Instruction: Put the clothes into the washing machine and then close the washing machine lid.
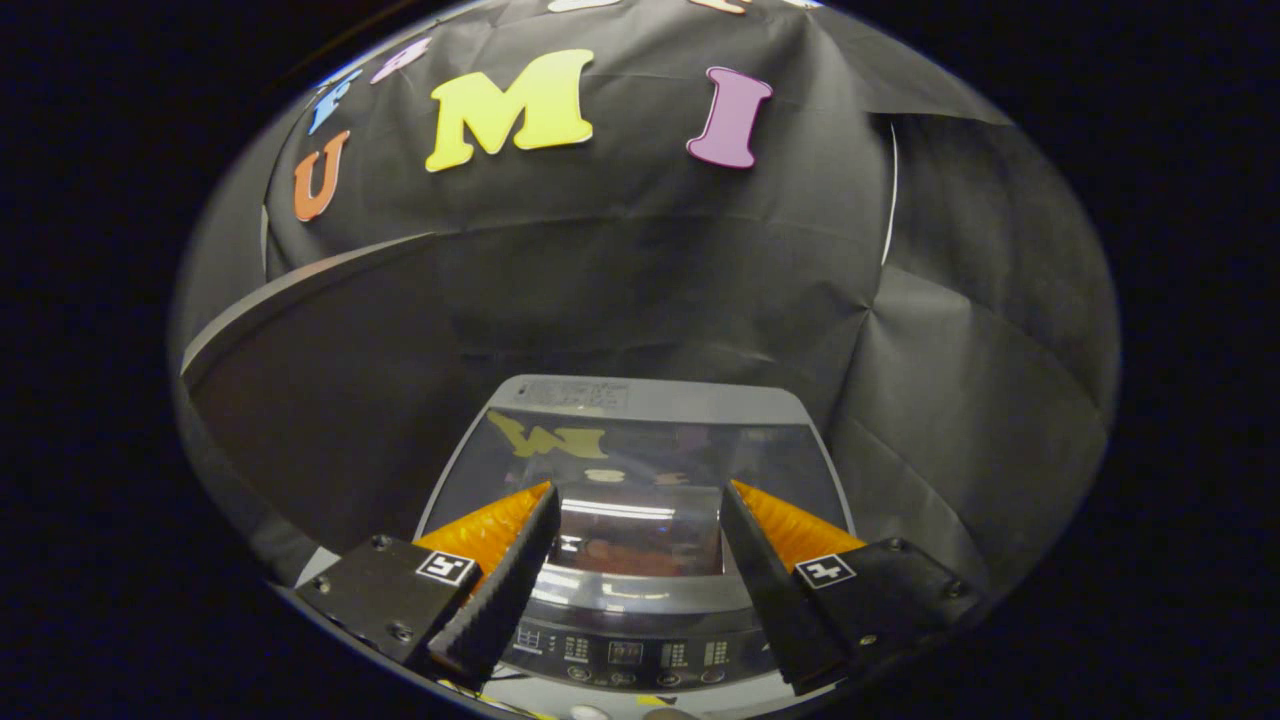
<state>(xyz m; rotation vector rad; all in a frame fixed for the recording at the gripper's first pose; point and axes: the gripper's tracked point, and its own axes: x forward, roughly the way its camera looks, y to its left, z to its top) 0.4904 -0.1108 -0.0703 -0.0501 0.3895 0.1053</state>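
A grey top-loading washing machine [655,400] stands just ahead of and below my fingers. Its glossy dark glass lid [640,470] lies flat and closed, mirroring the booth wall. Something reddish shows dimly through the lid's window between the fingers. The control panel [625,655] with small displays and round buttons runs along the machine's near edge, under the fingers. My gripper [637,495] hovers above the lid, open, with a wide gap and nothing between its fingers.
Black cloth walls [640,270] close in behind and to both sides of the machine. A pale ledge or rail [300,280] slants along the wall to the left, beyond the machine.
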